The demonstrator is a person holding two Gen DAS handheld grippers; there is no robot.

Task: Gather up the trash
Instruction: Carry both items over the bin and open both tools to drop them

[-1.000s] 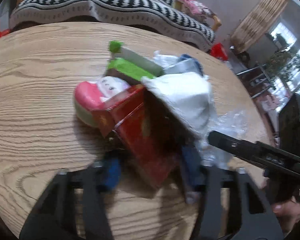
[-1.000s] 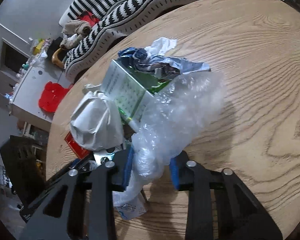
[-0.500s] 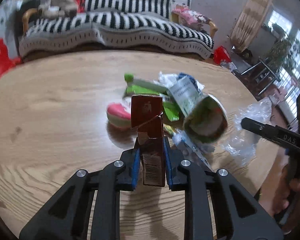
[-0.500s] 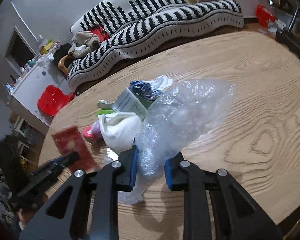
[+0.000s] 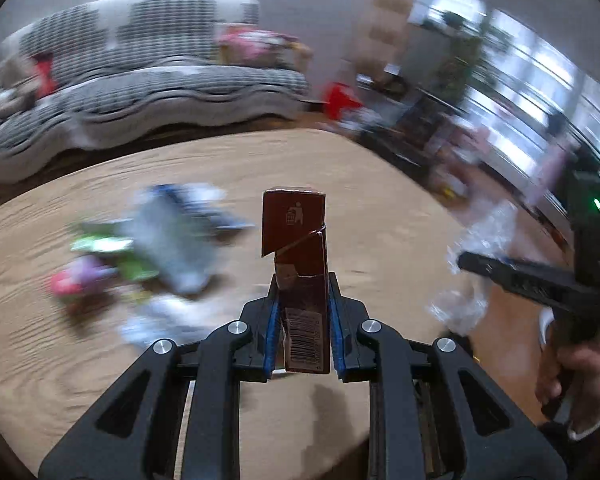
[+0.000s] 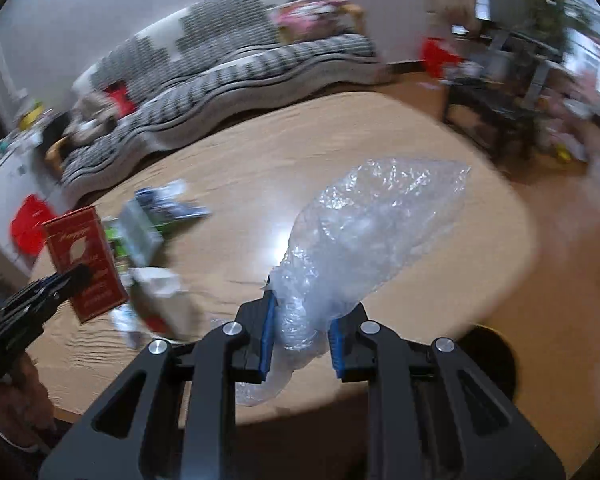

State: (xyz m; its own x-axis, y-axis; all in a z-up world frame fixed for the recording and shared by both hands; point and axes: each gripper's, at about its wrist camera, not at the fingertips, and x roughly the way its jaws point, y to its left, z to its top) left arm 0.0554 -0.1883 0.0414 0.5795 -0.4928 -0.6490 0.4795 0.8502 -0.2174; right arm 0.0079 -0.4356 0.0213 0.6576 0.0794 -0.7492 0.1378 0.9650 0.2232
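Both grabs now lifted clear of wooden table (image 5: 360,184): left gripper (image 5: 302,328) pinches red carton (image 5: 300,280), right gripper (image 6: 300,332) pinches bubble wrap (image 6: 372,232); blurred litter pile (image 5: 156,252), maybe 5 pieces, left behind; no bin visible

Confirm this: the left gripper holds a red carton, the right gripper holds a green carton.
Half right. The left gripper does clamp the red carton, but the right gripper, in its own wrist view, is shut on a clear plastic bag, not a green carton.
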